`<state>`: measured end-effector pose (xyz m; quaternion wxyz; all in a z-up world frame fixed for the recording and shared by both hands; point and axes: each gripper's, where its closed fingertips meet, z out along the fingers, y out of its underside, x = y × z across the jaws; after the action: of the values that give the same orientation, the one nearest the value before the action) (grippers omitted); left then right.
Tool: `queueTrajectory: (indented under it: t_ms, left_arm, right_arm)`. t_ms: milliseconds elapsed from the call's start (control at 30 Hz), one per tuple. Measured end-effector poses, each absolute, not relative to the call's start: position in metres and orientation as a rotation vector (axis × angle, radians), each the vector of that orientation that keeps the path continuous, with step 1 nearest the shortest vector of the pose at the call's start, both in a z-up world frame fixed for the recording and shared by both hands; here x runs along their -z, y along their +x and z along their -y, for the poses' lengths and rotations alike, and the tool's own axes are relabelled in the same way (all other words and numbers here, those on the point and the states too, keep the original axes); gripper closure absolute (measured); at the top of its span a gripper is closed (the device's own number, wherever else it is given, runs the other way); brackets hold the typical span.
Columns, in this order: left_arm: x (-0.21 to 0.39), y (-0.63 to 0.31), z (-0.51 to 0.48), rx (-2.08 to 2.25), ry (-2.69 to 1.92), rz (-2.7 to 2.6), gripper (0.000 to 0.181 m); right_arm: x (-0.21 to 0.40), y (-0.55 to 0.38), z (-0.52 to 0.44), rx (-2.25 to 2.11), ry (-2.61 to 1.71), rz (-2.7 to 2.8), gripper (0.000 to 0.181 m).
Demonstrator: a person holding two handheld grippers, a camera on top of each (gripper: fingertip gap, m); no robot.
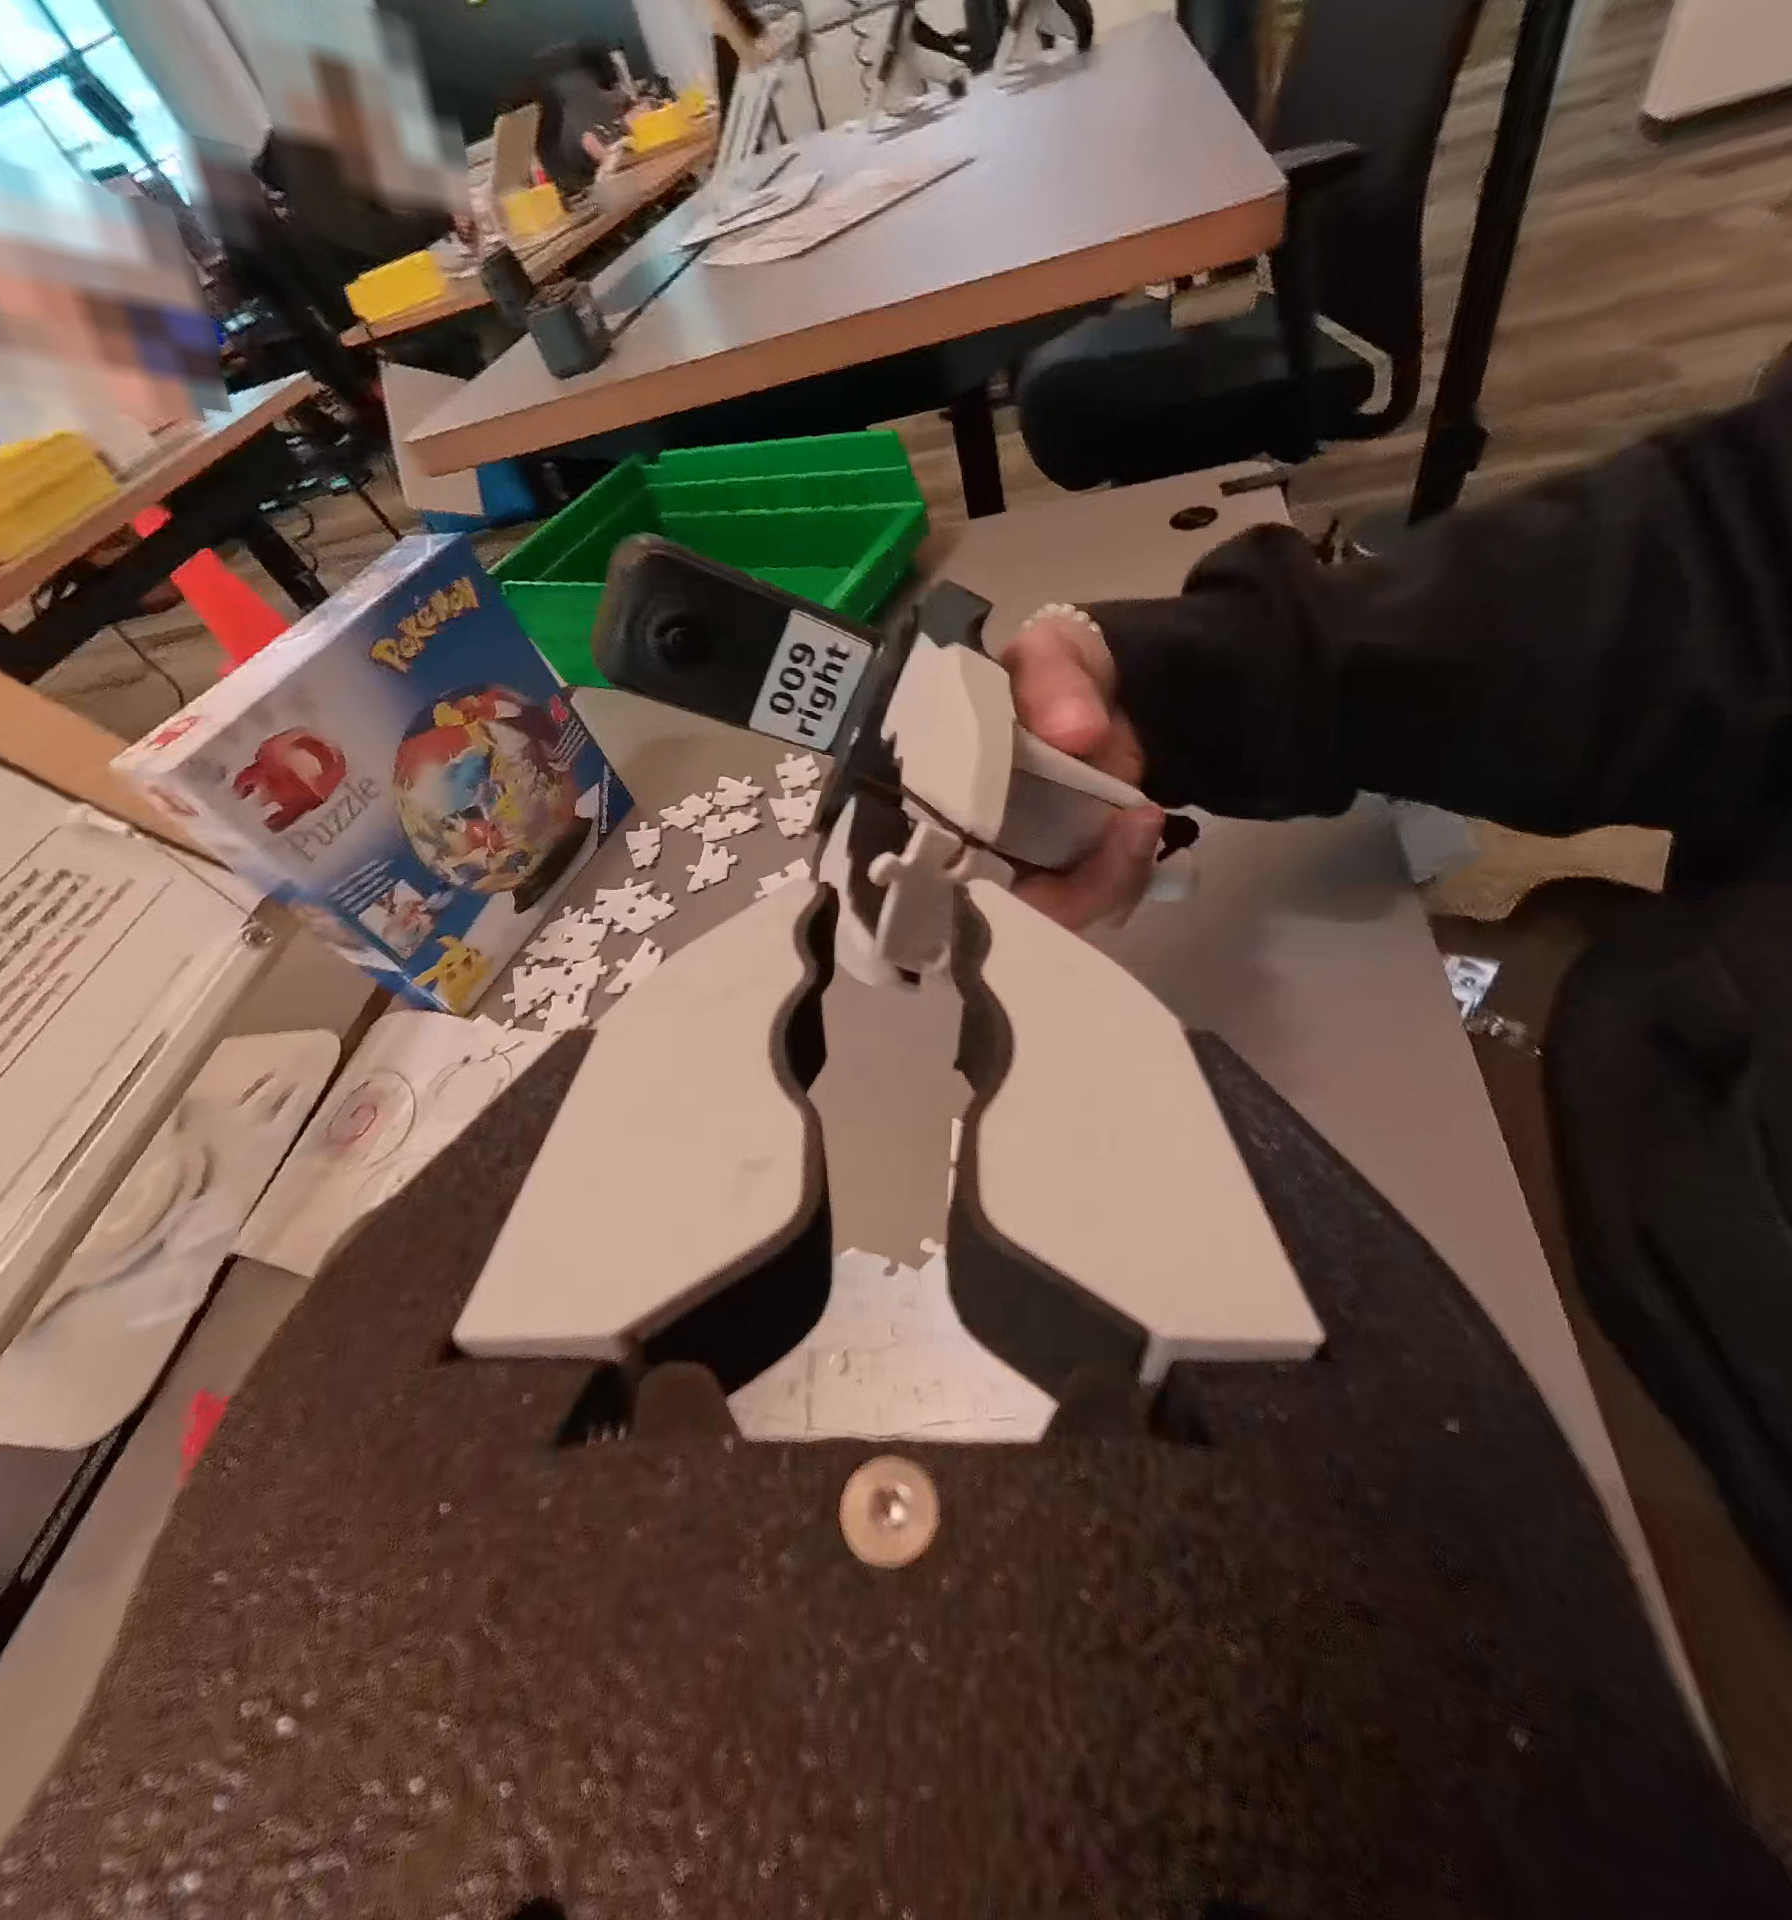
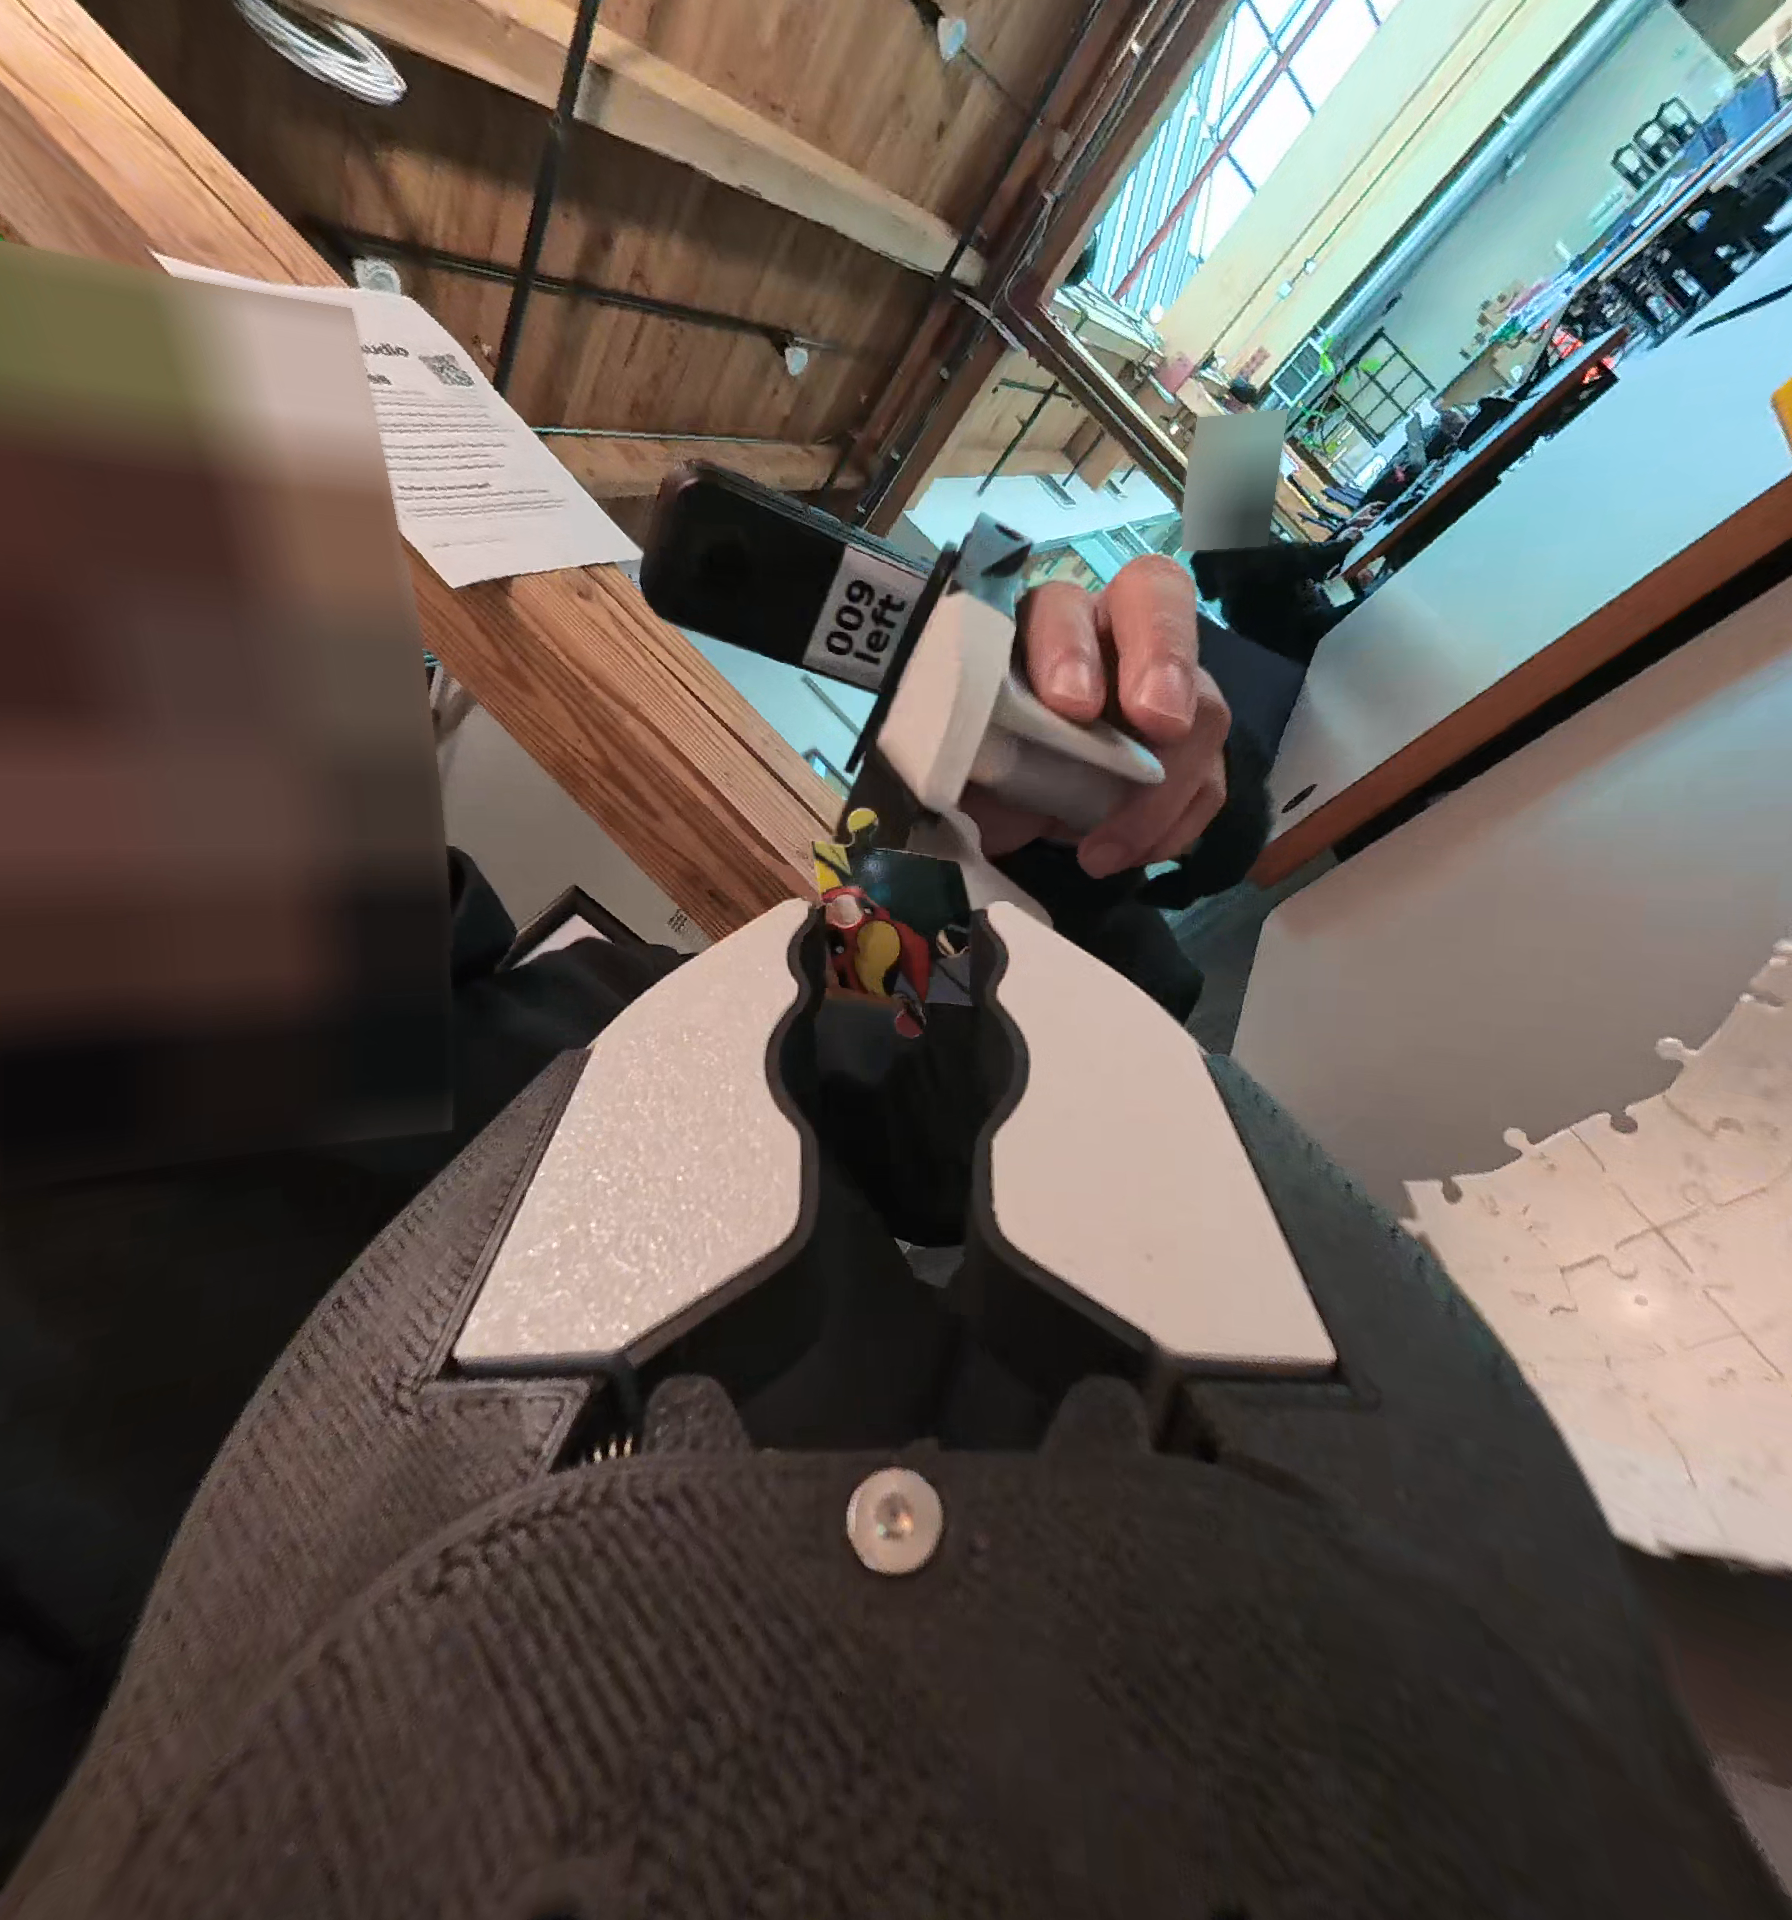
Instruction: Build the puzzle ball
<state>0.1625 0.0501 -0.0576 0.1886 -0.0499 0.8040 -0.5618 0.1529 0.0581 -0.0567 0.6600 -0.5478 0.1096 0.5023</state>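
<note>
My right gripper (image 2: pixel 897 914) is shut on a coloured puzzle piece (image 2: pixel 876 940) held at its fingertips. In the left wrist view this piece (image 1: pixel 918 883) shows its white back in the right gripper (image 1: pixel 881 956), which a hand holds pointing down. My left gripper (image 1: pixel 897 914) faces it tip to tip, jaws narrowly apart; I cannot tell whether it grips anything. It also shows in the right wrist view (image 2: pixel 861 831), held by a hand. A curved, assembled puzzle section (image 2: pixel 1650 1299), white side up, lies beside the grippers; part of it shows under the left fingers (image 1: pixel 892 1340).
The puzzle box (image 1: pixel 383 769) stands at the left on the grey table (image 1: pixel 1235 987), with several loose white pieces (image 1: pixel 643 914) beside it. Green bins (image 1: pixel 767 530) sit behind. Printed sheets (image 1: pixel 40 935) lie at the far left. A dark sleeve (image 1: pixel 1494 675) reaches in from the right. Both grippers' tips are close together, under 4 cm apart.
</note>
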Motion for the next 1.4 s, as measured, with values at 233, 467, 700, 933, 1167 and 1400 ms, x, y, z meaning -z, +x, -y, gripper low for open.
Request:
queueTrajectory:
  t_ms: [233, 467, 700, 933, 1167, 1400]
  left_arm:
    - [0.047, 0.171, -0.051, 1.628, -0.114, -2.24, 0.176]
    - [0.057, 0.179, -0.057, 1.653, -0.269, -2.32, 0.179]
    - [0.054, 0.185, -0.071, 1.786, -0.55, -2.399, 0.179]
    - [0.083, 0.192, -0.087, 1.638, -0.686, -2.56, 0.179]
    - [0.091, 0.195, -0.087, 1.526, -0.624, -2.581, 0.179]
    - [0.105, 0.202, -0.095, 1.428, -0.628, -2.6, 0.179]
  right_arm:
    - [0.04, 0.165, -0.061, -1.112, -1.218, -0.259, 0.154]
    - [0.04, 0.178, -0.06, -1.13, -1.129, -0.316, 0.169]
    - [0.049, 0.204, -0.057, -0.797, -1.234, -0.368, 0.174]
    - [0.053, 0.201, -0.071, -0.317, -1.545, -0.169, 0.163]
    - [0.078, 0.199, -0.093, -0.251, -1.761, -0.077, 0.166]
    - [0.095, 0.204, -0.1, -0.165, -1.836, -0.03, 0.17]
